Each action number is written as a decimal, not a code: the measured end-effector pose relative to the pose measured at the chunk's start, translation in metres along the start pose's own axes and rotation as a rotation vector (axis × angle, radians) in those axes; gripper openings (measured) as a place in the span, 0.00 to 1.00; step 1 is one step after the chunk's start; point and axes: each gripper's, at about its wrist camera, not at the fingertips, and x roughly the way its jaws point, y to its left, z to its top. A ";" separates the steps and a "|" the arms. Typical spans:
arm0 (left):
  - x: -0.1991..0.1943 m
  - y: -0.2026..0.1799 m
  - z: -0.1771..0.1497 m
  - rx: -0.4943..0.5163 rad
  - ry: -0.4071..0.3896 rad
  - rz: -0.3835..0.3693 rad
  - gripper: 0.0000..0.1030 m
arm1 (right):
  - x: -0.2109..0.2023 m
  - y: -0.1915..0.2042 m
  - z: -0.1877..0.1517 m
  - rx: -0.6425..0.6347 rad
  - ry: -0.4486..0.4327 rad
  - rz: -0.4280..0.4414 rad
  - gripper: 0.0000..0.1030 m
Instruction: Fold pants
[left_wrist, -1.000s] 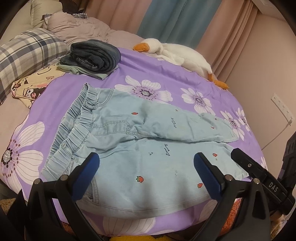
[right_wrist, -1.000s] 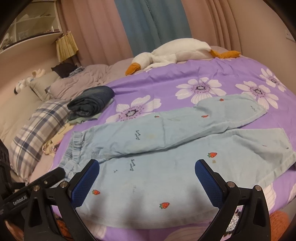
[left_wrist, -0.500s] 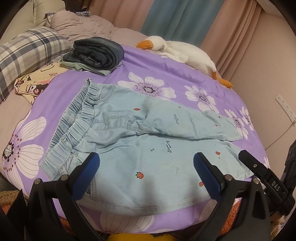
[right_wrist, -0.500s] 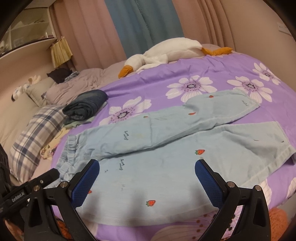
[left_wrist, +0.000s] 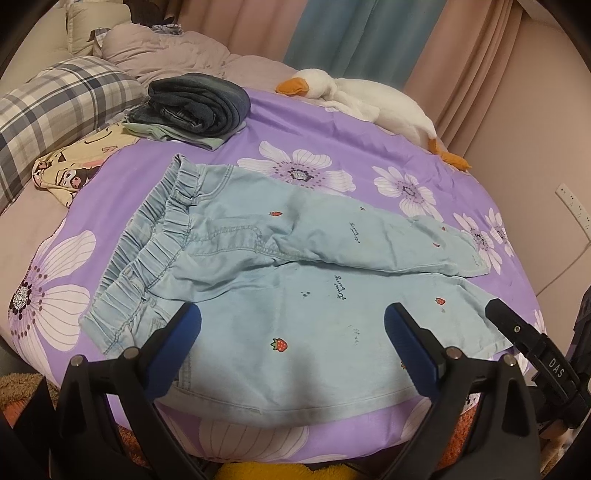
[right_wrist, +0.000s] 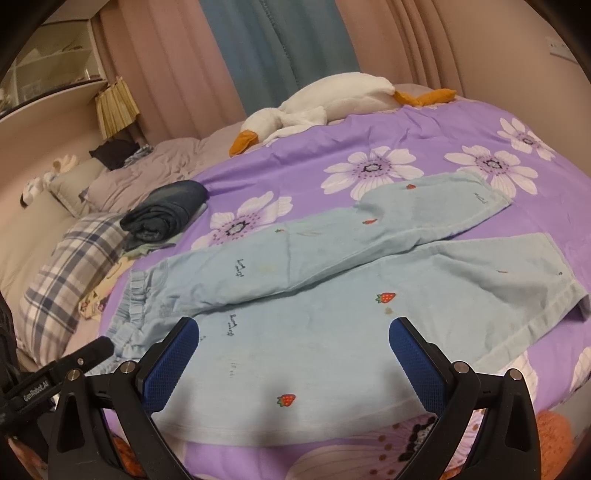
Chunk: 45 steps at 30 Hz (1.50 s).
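Both grippers, left (left_wrist: 291, 334) and right (right_wrist: 293, 347), gape wide and empty above the pants (left_wrist: 295, 280). The legs lie crossed, so a fold may trap creases. Grabbing one layer would drag it askew.

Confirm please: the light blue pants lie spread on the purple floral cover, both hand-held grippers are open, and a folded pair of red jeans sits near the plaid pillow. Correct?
Not quite: in the left wrist view the folded jeans are dark blue, not red. The rest stands.

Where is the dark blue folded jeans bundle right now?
The dark blue folded jeans bundle sits far left in both views, between the plaid pillow and the light blue pants' waistband.
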 end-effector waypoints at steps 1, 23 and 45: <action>0.000 0.000 0.000 0.000 0.000 0.001 0.96 | 0.000 -0.001 0.000 0.004 0.001 0.000 1.00; 0.009 0.006 -0.003 -0.007 0.021 0.028 0.95 | 0.004 -0.012 -0.001 0.025 0.020 -0.030 1.00; -0.007 0.082 0.010 -0.188 -0.005 0.124 0.91 | -0.030 -0.088 0.014 0.205 -0.040 -0.123 0.99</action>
